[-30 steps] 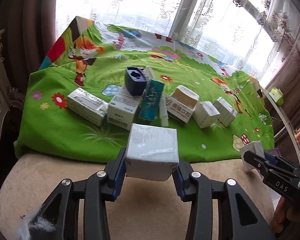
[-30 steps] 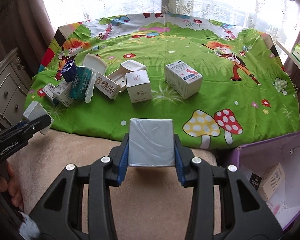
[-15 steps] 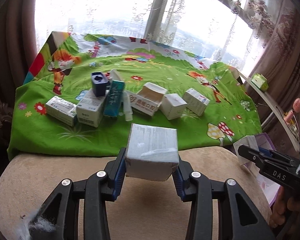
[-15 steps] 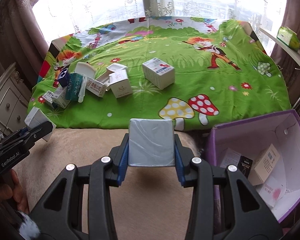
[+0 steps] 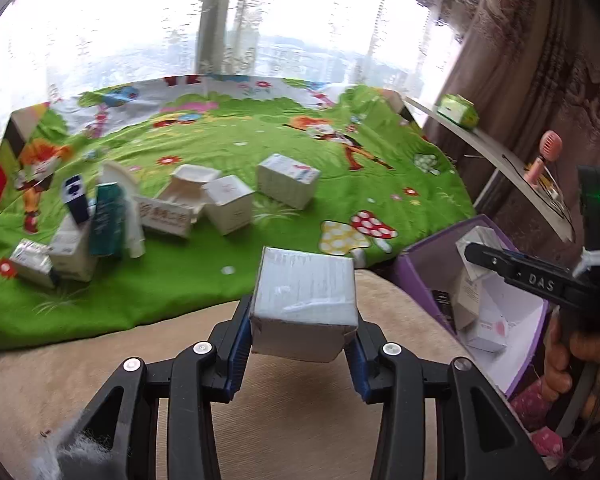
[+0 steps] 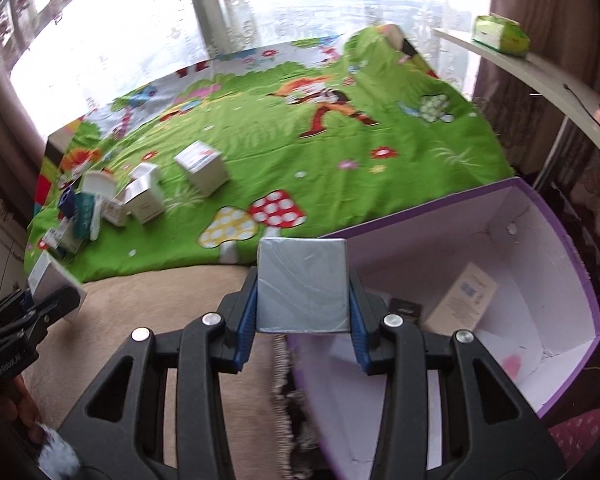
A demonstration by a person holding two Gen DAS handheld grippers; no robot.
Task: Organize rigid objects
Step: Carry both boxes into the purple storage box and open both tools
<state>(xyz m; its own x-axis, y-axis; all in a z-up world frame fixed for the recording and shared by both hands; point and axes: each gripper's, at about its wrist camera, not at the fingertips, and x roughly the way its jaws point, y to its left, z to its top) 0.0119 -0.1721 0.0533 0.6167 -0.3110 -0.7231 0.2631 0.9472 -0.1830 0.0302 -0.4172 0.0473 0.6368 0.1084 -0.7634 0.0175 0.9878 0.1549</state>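
The right tongs (image 6: 302, 300) clamp a grey film-wrapped square box (image 6: 302, 284) right at the near rim of the open purple cardboard bin (image 6: 572, 240); the left tongs (image 5: 302, 320) pinch a white taped carton (image 5: 304, 300), with the bin off to their right, so the right hand is nearer.

1. Both cameras are swinging toward the purple bin (image 6: 556, 216); it is now filling the 3 to 5 o'clock part of the right wrist view, after only peeking in at 4 o'clock.
2. In the left wrist view the bin (image 5: 428, 256) is coming into sight at 3 o'clock.
3. The pile of small boxes (image 5: 168, 208) is sliding from the centre toward 9 o'clock.
4. The right gripper (image 5: 476, 252) is rising from 4 toward 3 o'clock, over the bin.
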